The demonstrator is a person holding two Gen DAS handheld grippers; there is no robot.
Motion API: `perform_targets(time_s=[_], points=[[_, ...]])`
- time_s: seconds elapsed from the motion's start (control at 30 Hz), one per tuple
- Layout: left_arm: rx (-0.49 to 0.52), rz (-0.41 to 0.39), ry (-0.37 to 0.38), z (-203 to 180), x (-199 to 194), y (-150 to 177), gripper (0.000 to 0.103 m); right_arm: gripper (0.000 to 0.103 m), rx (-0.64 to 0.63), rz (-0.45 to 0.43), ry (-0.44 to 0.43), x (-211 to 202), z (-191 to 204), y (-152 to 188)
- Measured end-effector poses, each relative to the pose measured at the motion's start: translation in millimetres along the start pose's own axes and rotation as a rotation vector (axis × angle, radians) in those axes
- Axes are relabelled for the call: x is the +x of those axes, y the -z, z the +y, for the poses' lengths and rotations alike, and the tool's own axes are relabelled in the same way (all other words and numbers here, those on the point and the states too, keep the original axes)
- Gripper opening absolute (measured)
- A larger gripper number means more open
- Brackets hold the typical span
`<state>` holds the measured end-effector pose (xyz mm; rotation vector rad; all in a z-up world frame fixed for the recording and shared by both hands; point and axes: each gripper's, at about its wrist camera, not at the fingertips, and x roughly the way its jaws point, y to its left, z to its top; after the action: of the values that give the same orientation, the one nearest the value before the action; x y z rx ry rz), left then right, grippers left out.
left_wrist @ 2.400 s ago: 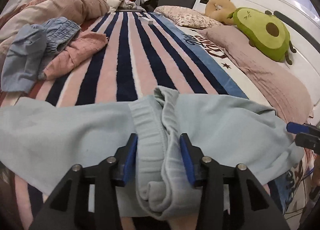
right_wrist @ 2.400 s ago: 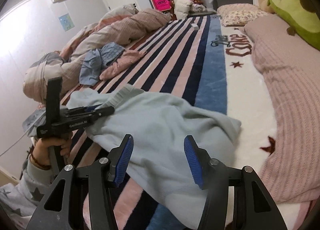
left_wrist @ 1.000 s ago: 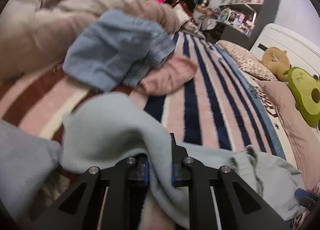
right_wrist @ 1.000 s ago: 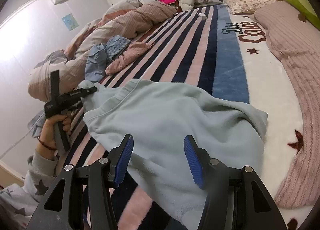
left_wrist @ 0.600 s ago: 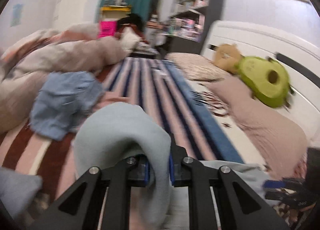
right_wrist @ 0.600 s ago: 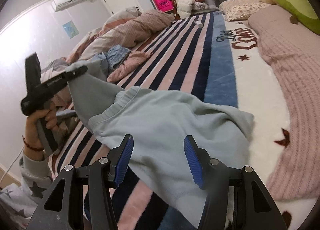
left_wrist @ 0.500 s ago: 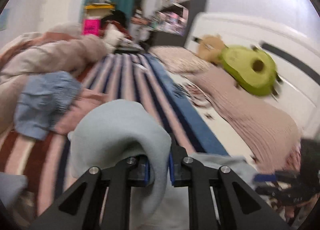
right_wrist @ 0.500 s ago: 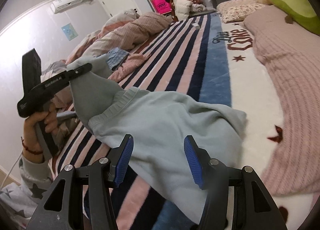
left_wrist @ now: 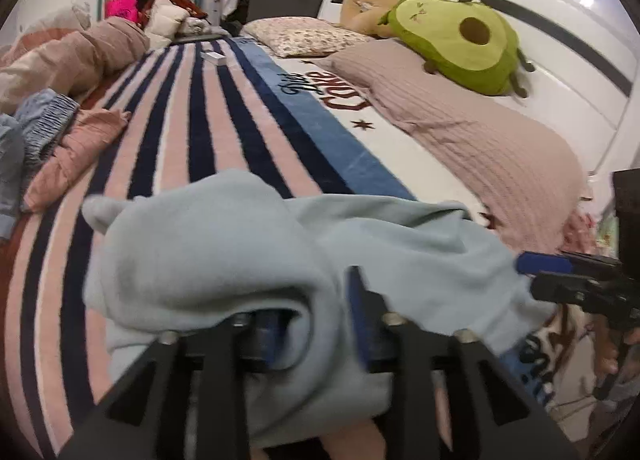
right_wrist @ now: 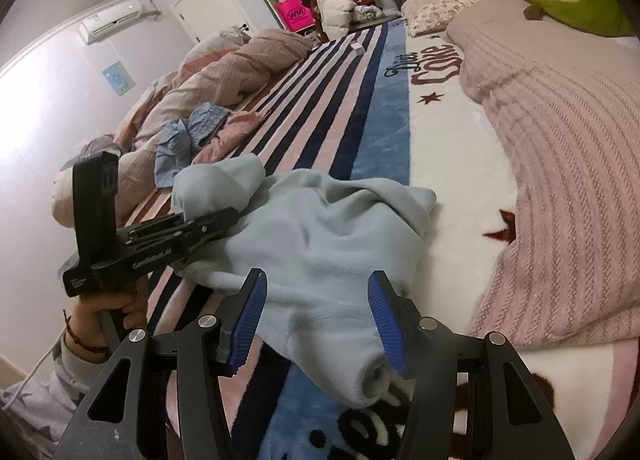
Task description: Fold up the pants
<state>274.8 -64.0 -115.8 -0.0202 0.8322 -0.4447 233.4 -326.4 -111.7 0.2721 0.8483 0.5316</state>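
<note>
The pale blue pants [right_wrist: 320,244] lie bunched on the striped blanket [right_wrist: 340,108], with one part folded over the rest. In the left wrist view the pants [left_wrist: 208,256] drape over my left gripper [left_wrist: 310,320], whose jaws stand apart with cloth between and over them. My left gripper [right_wrist: 224,220] also shows in the right wrist view, low over the fold. My right gripper [right_wrist: 316,316] is open and empty, just above the near end of the pants. It appears at the right edge of the left wrist view [left_wrist: 560,272].
A heap of blue and pink clothes [right_wrist: 200,132] lies to the left on the blanket. A rumpled pink duvet [right_wrist: 224,72] lies behind it. A pink ribbed cover [right_wrist: 560,140] and an avocado plush [left_wrist: 460,40] lie on the right by the headboard.
My left gripper carried the pants end it held up and over to the right, laid it on the rest, and its jaws have opened. My right gripper stayed open.
</note>
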Motion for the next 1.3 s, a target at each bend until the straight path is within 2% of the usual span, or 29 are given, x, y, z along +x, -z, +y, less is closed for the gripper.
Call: perform_targets(time_s=[0.03,0.07,0.17,0.27,0.4,0.5,0.77,1.0,1.1,1.13,1.2,1.23,1.27,1.3], points=[[0.003,-0.002,0.025,-0.3,-4.3,-0.1,0.049,0.049,-0.001,-0.002,0.001,-0.1,0.8,-0.6],[0.011,-0.01,0.037,-1.5,-10.2,0.3,0.051,0.049,-0.005,-0.003,0.001,-0.4,2.1,-1.8],[0.029,-0.034,0.041,-1.3,-31.0,3.7,0.051,0.049,-0.018,-0.005,0.004,-0.2,8.2,-6.4],[0.005,-0.069,0.043,8.9,-57.2,7.5,0.054,0.05,-0.047,0.0,0.008,2.7,19.5,-12.0],[-0.016,-0.128,-0.026,31.2,-92.7,17.3,0.056,0.05,-0.093,0.009,0.001,11.0,41.5,-20.4],[-0.05,-0.148,-0.094,56.4,-108.9,27.0,0.056,0.06,-0.144,0.012,0.0,23.0,64.5,-28.4],[-0.164,-0.167,-0.094,109.5,-114.5,53.4,0.056,0.073,-0.298,0.029,0.046,83.6,130.8,-48.8],[-0.192,-0.169,-0.05,125.9,-103.0,60.3,0.056,0.075,-0.388,0.093,0.199,147.6,145.1,-49.9],[-0.197,-0.165,-0.036,128.8,-97.4,60.9,0.056,0.074,-0.406,0.088,0.249,162.0,142.7,-48.8],[-0.197,-0.163,-0.033,129.0,-96.2,61.3,0.056,0.072,-0.399,0.067,0.262,161.8,139.9,-49.6],[-0.193,-0.159,-0.025,127.7,-94.0,61.5,0.056,0.055,-0.377,0.025,0.259,156.8,136.4,-51.0],[-0.188,-0.156,-0.024,126.0,-93.1,61.3,0.056,0.027,-0.368,0.017,0.27,154.3,135.5,-51.4],[-0.183,-0.153,-0.025,124.4,-92.5,61.2,0.056,0.017,-0.358,0.001,0.285,149.6,133.1,-51.4],[-0.18,-0.151,-0.023,123.0,-92.1,61.4,0.056,0.017,-0.34,-0.024,0.275,141.9,129.5,-51.0]])
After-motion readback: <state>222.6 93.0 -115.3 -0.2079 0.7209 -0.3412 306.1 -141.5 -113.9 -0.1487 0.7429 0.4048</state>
